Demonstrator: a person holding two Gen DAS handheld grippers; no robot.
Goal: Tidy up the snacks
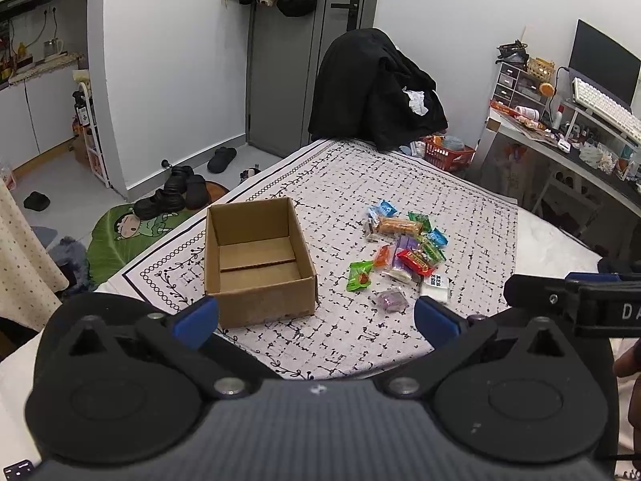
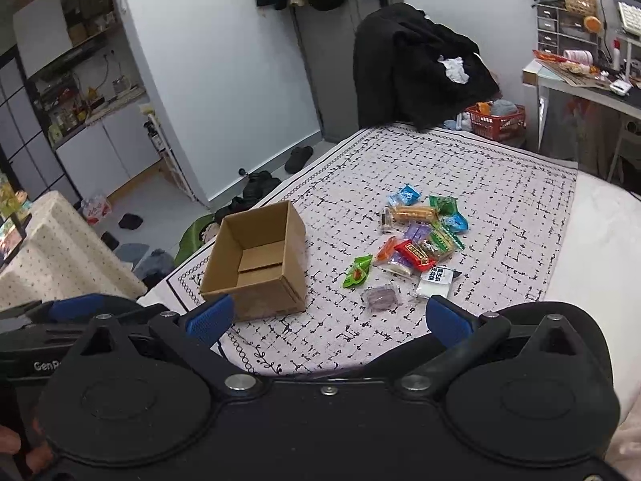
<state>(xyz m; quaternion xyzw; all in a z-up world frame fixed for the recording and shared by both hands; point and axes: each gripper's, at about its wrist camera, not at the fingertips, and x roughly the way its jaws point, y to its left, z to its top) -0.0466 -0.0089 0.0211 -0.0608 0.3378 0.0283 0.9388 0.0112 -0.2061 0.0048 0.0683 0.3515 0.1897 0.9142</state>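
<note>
Snacks (image 1: 404,252) heaped right of upright, open-topped box (image 1: 256,260).

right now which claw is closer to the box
Left, though only narrowly. The left claw is open just in front of the box; the right claw, also open, hangs beside it, nearer the snacks.

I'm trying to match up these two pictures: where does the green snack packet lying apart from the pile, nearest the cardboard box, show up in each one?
Left wrist view: the green snack packet lies right of center, between the cardboard box and the snack pile.
Right wrist view: the same packet sits near the center, right of the box.
Shared landmark: the open, empty cardboard box, left of the packet in both views.
</note>
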